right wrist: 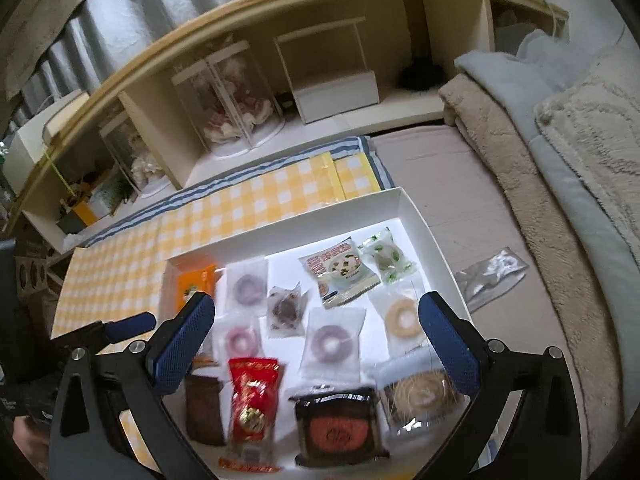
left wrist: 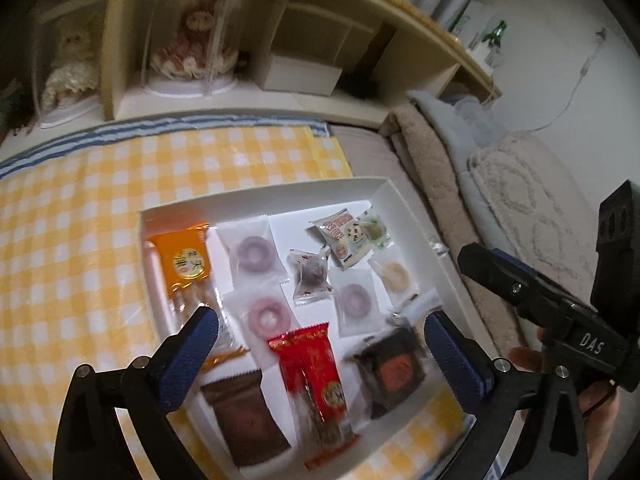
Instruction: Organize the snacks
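A white tray (left wrist: 384, 192) (right wrist: 400, 200) lies on a yellow checked cloth and holds several wrapped snacks: an orange packet (left wrist: 186, 258), ring biscuits in clear wrappers (left wrist: 254, 254), a red packet (left wrist: 316, 380) (right wrist: 252, 396), a brown packet (left wrist: 244, 416), a dark mooncake pack (left wrist: 394, 368) (right wrist: 336, 428) and a cookie packet (left wrist: 344, 236) (right wrist: 340, 272). My left gripper (left wrist: 322, 324) hovers open over the tray's near half, holding nothing. My right gripper (right wrist: 316, 312) hovers open over the tray too, empty. The right gripper's body shows at the right of the left wrist view.
A silver foil wrapper (right wrist: 490, 276) lies on the beige mattress right of the tray. Folded blankets (right wrist: 560, 184) are piled at the right. A wooden headboard shelf (left wrist: 256, 92) behind the tray holds dolls in clear cases (left wrist: 192, 36) and a white box (right wrist: 336, 94).
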Motion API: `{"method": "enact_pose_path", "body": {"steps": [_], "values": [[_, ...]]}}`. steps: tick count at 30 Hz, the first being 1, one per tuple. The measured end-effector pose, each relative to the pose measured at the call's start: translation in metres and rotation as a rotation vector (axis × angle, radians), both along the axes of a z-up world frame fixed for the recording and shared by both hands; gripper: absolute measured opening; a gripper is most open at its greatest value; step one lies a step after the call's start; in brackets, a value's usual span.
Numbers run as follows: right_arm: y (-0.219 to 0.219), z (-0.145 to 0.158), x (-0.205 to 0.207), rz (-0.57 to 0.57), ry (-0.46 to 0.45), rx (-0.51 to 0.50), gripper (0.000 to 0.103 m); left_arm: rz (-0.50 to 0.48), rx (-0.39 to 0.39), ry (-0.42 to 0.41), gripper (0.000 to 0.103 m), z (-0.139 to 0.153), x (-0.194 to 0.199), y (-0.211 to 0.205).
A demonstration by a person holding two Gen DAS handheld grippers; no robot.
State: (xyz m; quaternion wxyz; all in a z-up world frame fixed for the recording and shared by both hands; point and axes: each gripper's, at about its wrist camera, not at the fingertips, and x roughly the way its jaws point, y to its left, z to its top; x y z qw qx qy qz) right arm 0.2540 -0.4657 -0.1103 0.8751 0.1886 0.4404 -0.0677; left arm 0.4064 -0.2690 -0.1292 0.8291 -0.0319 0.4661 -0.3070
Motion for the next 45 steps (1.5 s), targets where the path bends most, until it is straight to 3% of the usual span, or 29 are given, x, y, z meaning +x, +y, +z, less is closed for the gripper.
{"method": "enact_pose_path", "body": {"steps": [11,22,33,38,45], "values": [[0.021,0.048,-0.049,-0.003,-0.009,-0.027,0.103,0.052,0.001,-0.096,0.103,0.072,-0.078,0.059],[0.057,0.098,-0.116,0.031,-0.070,-0.096,0.103,0.098,0.136,-0.213,0.103,0.125,-0.178,0.099],[0.104,0.109,-0.170,0.094,-0.092,-0.180,0.103,0.153,0.207,-0.273,0.103,0.130,-0.261,0.135],[0.113,0.107,-0.190,0.080,-0.101,-0.193,0.103,0.154,0.181,-0.286,0.103,0.124,-0.284,0.156],[0.123,0.100,-0.212,0.058,-0.123,-0.211,0.103,0.156,0.200,-0.386,0.103,0.113,-0.315,0.170]]}}
